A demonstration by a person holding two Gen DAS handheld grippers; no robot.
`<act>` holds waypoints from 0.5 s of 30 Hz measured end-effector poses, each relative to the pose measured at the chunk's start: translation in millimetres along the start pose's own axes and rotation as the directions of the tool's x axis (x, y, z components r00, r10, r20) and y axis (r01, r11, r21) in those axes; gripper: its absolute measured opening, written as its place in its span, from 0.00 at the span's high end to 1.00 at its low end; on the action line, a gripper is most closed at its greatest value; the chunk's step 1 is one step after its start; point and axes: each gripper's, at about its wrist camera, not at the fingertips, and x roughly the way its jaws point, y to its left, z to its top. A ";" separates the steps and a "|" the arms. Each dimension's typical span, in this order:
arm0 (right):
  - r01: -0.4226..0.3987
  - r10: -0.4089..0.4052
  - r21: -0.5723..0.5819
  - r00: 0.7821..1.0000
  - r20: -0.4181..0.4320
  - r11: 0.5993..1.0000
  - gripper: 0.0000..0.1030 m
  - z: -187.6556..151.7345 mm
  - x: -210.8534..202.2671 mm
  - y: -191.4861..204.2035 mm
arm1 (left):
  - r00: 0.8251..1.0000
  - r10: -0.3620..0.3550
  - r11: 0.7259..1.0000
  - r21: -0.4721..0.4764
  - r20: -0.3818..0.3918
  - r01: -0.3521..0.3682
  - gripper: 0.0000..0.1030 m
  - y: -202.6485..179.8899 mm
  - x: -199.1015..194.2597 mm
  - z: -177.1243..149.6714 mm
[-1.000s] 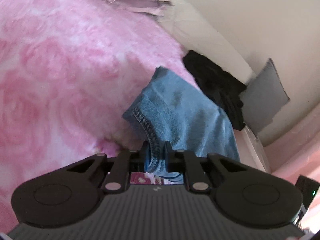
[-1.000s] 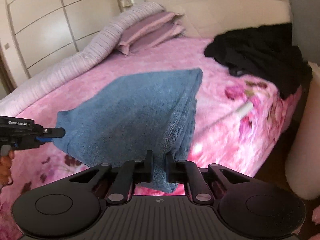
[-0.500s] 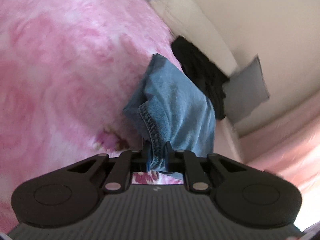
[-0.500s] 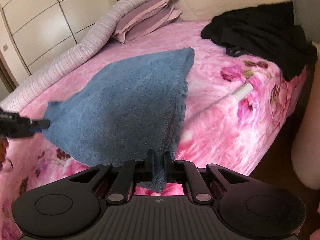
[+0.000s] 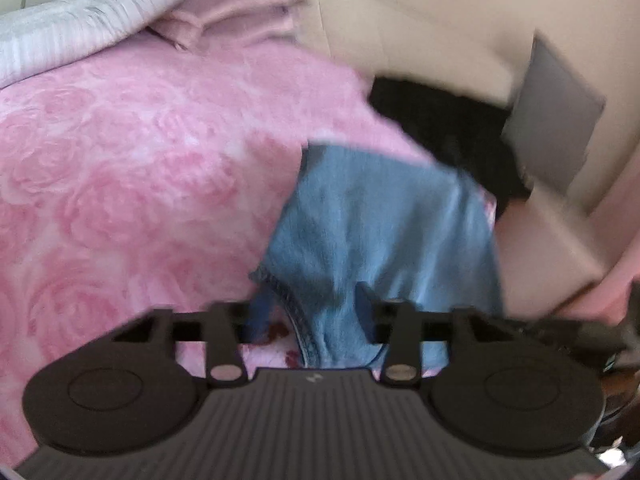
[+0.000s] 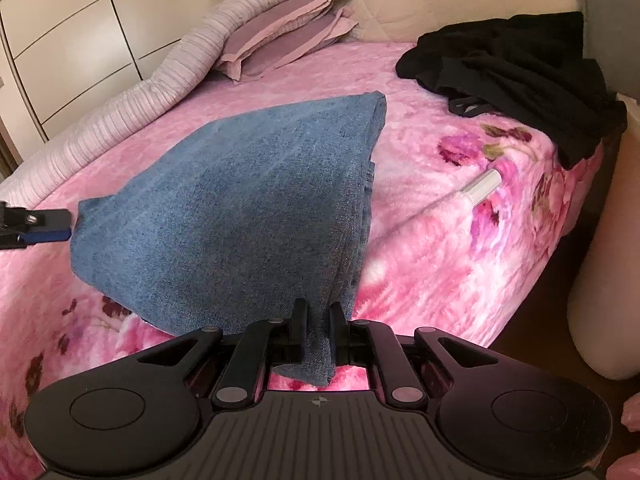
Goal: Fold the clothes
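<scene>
Folded denim jeans (image 6: 240, 208) lay mid-bed on pink floral blanket (image 6: 440, 216), near bed's foot edge. My right gripper (image 6: 318, 320) pinched their near corner. My left gripper (image 5: 308, 312) spread wide around hemmed edge, not clamping. Denim judged heavy, limp, thick at seams; hems give surest hold. Black clothes (image 6: 520, 76) crowded far corner; open blanket toward pillows (image 6: 288, 32).

Pink floral bed (image 6: 420, 216) — cream wardrobe (image 6: 80, 40)
</scene>
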 end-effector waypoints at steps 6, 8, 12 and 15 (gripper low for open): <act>-0.010 0.010 0.010 1.000 -0.014 1.000 0.92 2.4 3.0 -5.1 | 0.999 -0.035 0.999 0.025 0.010 0.035 0.90 6.1 1.3 -0.6; -0.011 0.011 0.007 1.000 -0.020 1.000 0.91 2.8 4.8 -5.7 | 0.999 -0.040 0.998 0.058 0.007 0.040 0.90 4.9 1.0 1.6; -0.013 0.014 0.006 1.000 -0.025 1.000 0.91 1.3 6.9 -8.1 | 0.999 -0.051 0.991 0.124 0.001 0.050 0.90 2.4 0.5 5.8; -0.035 0.036 0.029 0.999 -0.030 0.999 0.91 5.4 4.8 -10.5 | 0.998 -0.059 0.983 0.173 -0.003 0.058 0.90 0.5 -0.2 9.1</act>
